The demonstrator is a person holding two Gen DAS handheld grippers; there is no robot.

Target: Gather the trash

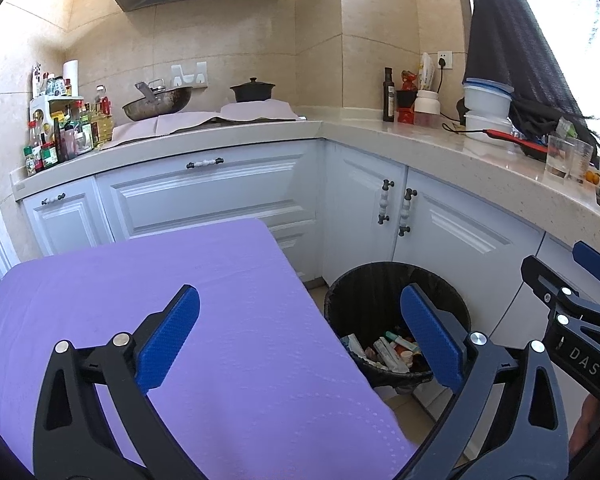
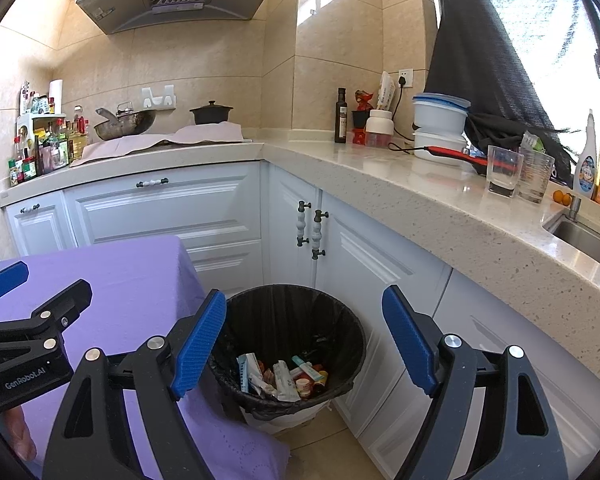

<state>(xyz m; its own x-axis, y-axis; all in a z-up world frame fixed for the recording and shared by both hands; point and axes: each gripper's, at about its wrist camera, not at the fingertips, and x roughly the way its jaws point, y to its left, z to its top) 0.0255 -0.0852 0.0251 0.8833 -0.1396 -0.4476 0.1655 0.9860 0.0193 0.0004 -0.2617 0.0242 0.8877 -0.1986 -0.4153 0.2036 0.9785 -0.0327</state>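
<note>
Left gripper (image 1: 300, 336) fingers wide apart, nothing between them, hanging over the near right edge of the purple table (image 1: 180, 320) and the bin (image 1: 380, 280). Right gripper (image 2: 304, 344) also spread wide, empty, right above the bin (image 2: 292, 300) mouth. In the right view the left gripper (image 2: 36, 292) shows at the left over the table (image 2: 120, 280); in the left view the right gripper (image 1: 572, 280) shows at the far right edge.

Bin is black-lined, on the floor in the cabinet corner, just right of the table. Trash (image 2: 284, 376) sits at its bottom: wrappers, small tubes, a little red-and-white pot; same pile visible in left view (image 1: 388, 354).

Far: counter (image 2: 380, 168) with wok (image 2: 124, 122), black pot (image 2: 211, 114), dark bottle (image 2: 341, 116), white tubs (image 2: 440, 116), two glasses (image 2: 518, 174). Sink (image 2: 588, 236) at far right.
</note>
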